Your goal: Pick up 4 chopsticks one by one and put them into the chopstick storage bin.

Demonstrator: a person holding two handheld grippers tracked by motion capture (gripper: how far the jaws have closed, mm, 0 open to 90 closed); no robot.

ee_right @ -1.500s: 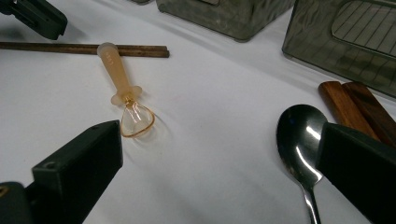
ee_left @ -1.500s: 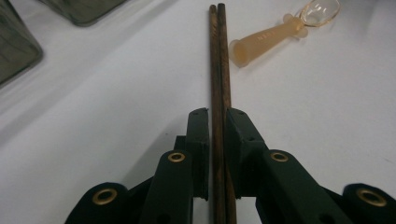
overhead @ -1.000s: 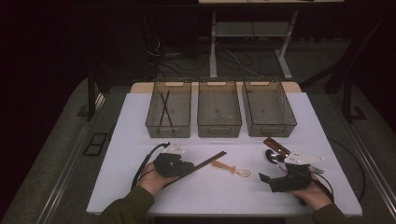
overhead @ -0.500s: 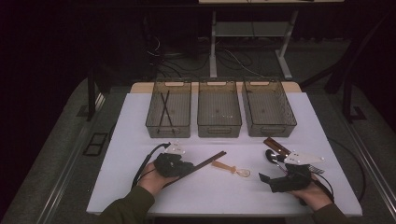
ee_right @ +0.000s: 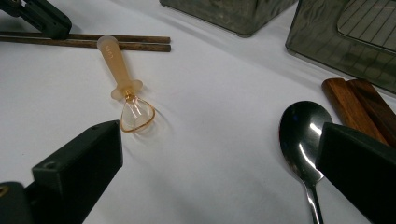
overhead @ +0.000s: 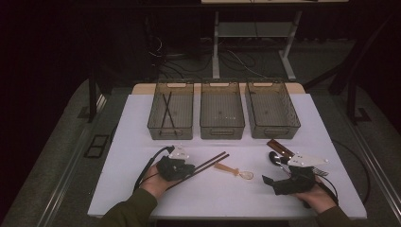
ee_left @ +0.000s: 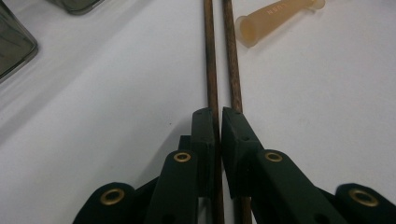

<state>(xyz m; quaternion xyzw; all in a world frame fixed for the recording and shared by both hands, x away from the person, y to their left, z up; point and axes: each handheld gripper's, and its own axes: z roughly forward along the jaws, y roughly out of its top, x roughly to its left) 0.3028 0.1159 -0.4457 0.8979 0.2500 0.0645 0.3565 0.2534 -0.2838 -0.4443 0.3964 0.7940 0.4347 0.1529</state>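
The white bench carries three grey bins along its far side; the leftmost holds dark sticks, hard to make out. Near the front edge, the left tongs are pressed together on a pair of brown chopsticks, whose near ends are hidden beneath the jaws. The right tongs are spread wide above an amber spoon and a steel spoon, its handle cut off.
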